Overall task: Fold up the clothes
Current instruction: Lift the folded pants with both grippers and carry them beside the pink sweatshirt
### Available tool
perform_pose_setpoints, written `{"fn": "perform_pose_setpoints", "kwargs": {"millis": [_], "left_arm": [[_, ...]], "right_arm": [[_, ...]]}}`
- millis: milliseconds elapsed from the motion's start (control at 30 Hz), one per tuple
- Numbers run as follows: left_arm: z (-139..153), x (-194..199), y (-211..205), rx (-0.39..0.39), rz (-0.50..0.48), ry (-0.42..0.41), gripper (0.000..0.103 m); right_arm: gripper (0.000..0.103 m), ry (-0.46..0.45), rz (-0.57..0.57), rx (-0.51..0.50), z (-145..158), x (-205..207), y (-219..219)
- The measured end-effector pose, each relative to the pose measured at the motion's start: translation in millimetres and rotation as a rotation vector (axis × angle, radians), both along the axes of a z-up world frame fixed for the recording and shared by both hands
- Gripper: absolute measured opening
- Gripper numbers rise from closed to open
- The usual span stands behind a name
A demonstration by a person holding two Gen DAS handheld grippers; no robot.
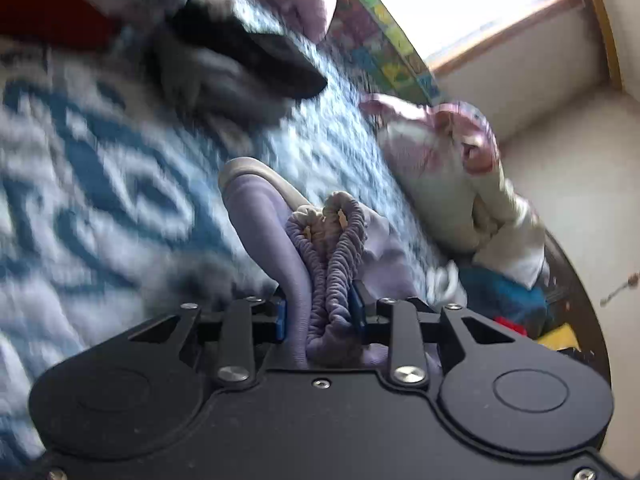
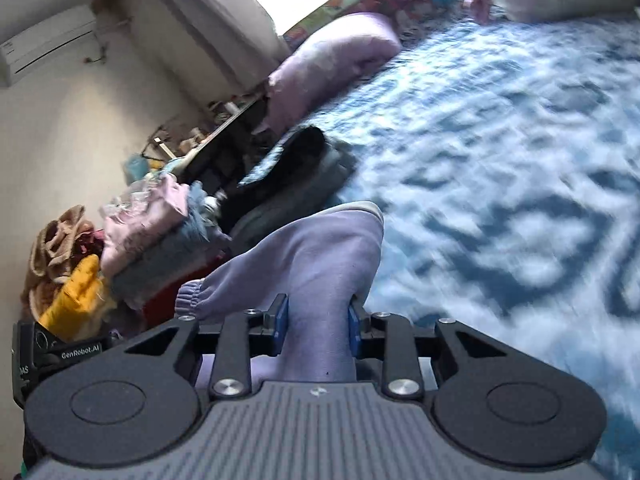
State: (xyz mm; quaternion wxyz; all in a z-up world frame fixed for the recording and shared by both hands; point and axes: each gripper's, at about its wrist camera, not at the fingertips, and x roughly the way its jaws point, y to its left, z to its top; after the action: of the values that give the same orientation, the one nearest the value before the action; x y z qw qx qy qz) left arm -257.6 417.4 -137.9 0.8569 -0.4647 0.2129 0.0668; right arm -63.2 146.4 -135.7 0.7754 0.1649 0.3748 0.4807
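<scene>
A lavender garment [image 1: 276,240] with a ribbed elastic band [image 1: 340,256] is bunched between the blue pads of my left gripper [image 1: 320,316], which is shut on it above the bed. My right gripper [image 2: 316,320] is shut on another part of the same lavender garment [image 2: 320,256], whose elastic cuff [image 2: 192,300] hangs to the left. Both hold the cloth lifted over the blue and white bedspread [image 1: 100,200]. The rest of the garment is hidden below the grippers.
A dark grey and black clothes pile [image 1: 224,68] lies on the bed, also in the right wrist view [image 2: 288,172]. Pink pillows [image 2: 332,64] and a white-pink bundle [image 1: 448,168] sit near the bed's edge. More clothes [image 2: 140,232] are heaped beside it. A window [image 1: 460,0] is beyond.
</scene>
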Motion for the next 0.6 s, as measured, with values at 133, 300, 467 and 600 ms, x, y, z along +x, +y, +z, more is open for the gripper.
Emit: {"fn": "perform_pose_setpoints", "kwargs": {"millis": [133,300,467,600], "left_arm": [[19,15,35,-0.011,0.057,-0.043,0.028],[59,50,84,0.042,0.104,-0.095,0.028],[96,86,136,0.082,0.160,-0.152,0.028],[78,127,169,0.118,0.209,0.008,0.063]], "right_arm": [[0.031,-0.054,0.066,0.002,27,31,45],[0.031,-0.114,0.107,0.037,68,79,110],[0.031,-0.166,0.121,0.093,113,126,174],[0.042,-0.204,0.048,0.071,120,158,221]]}}
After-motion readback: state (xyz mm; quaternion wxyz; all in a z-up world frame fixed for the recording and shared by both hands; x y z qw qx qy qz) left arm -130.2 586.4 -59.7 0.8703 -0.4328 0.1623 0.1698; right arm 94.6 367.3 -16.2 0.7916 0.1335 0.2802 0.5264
